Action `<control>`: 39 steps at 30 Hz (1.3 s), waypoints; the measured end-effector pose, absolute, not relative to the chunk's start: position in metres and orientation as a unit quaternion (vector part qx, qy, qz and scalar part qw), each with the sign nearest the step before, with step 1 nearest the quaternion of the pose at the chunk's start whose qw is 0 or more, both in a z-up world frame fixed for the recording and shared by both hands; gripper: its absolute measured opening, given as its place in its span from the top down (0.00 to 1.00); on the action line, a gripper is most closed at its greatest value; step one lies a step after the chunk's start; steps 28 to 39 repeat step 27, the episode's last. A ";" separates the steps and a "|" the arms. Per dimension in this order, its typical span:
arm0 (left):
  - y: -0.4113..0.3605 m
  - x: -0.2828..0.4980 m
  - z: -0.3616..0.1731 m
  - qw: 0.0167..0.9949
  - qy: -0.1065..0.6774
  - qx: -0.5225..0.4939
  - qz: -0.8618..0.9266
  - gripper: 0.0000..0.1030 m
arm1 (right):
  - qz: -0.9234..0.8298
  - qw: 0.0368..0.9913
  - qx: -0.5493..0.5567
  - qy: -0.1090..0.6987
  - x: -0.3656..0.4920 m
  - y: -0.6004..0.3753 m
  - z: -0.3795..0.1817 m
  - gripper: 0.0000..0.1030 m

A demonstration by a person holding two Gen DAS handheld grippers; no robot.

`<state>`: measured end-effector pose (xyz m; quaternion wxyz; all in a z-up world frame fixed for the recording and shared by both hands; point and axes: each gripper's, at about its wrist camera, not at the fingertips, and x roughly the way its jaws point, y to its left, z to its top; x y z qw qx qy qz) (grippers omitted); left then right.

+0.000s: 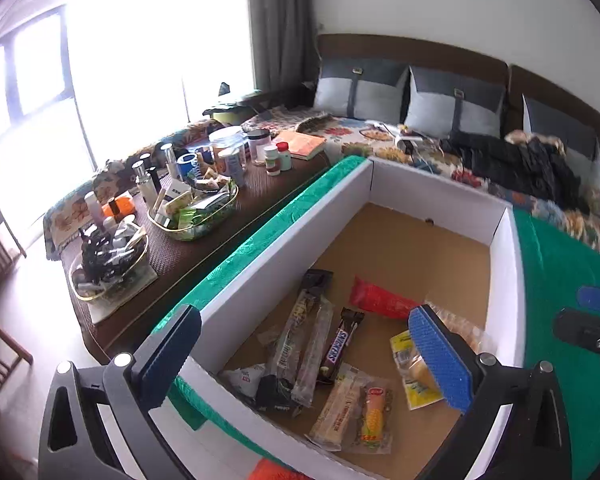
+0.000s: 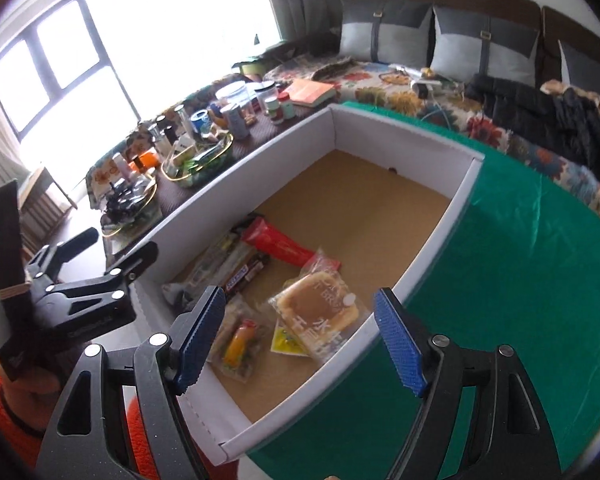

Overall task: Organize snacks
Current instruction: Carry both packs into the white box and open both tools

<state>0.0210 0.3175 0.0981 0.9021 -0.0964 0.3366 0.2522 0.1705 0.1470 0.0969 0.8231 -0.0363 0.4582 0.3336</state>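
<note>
I hold a gripper in each hand, both tilted down over a white cardboard box (image 1: 284, 248) with a brown floor, which sits on a green cloth (image 2: 512, 272) over the tabletop.

My left gripper (image 1: 304, 352) has its jaws spread wide and empty, one finger outside the box's left wall, the other above the snacks. My right gripper (image 2: 300, 336) also has its jaws well apart with nothing between them, hanging over the near right corner of the box. In the right view my left gripper shows as a black clamp at the left edge, and an orange sleeve (image 2: 4, 408) peeks in below it.

The snacks all lie in the near end of the box: a Snickers bar (image 1: 339, 346), a red packet (image 1: 380, 300), two long clear-wrapped bars (image 1: 300, 344), a corn-printed packet (image 1: 374, 412), a bagged yellow cake (image 2: 320, 304) and a yellow sachet (image 2: 286, 340) partly under it. My left finger hides part of the cake. Small print on the wrappers is too blurred to read.

Beyond the box, a dark side table (image 1: 260, 192) carries jars and trays of clutter, hard to make out against the glaring window (image 1: 112, 60). A cushioned sofa (image 1: 420, 136) runs behind.
</note>
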 end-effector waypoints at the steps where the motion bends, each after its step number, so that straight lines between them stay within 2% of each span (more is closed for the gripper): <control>1: 0.319 0.017 0.099 0.901 0.341 -0.110 0.245 0.00 | 0.332 0.825 -0.040 0.455 0.169 0.148 0.100 0.23; 7: 0.323 0.026 0.093 0.871 0.409 -0.120 0.245 0.00 | 0.315 0.835 -0.071 0.445 0.156 0.155 0.107 0.23; 14: 0.311 0.021 0.095 0.876 0.400 -0.091 0.254 0.00 | 0.302 0.834 -0.111 0.448 0.147 0.162 0.100 0.23; 39: 0.306 0.018 0.097 0.883 0.389 -0.087 0.249 0.00 | 0.301 0.831 -0.117 0.453 0.148 0.169 0.096 0.23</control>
